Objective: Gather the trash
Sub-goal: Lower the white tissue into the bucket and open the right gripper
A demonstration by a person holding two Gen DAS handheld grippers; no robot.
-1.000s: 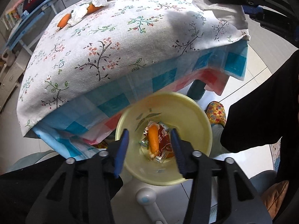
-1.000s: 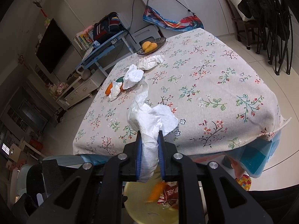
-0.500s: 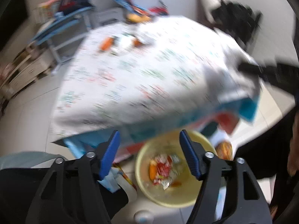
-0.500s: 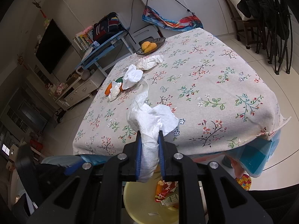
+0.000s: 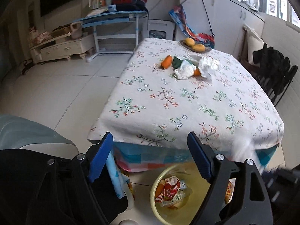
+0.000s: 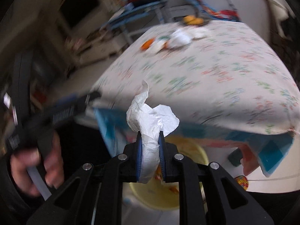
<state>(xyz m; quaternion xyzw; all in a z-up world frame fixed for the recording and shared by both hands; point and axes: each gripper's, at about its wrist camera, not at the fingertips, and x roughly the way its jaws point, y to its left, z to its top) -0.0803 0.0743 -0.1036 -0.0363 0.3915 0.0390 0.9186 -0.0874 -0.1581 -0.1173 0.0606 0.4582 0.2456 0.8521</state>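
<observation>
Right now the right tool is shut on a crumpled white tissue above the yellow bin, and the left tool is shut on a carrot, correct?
Not quite. The left tool holds nothing: the left wrist view shows its jaws opening with only the table edge and yellow bin behind the gap. The carrot already lies in the bin. The right tool is indeed shut on the tissue.

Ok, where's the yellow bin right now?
On the floor below the table's near edge: the yellow bin sits low in the left wrist view, and directly under the right gripper holding the tissue.
</observation>
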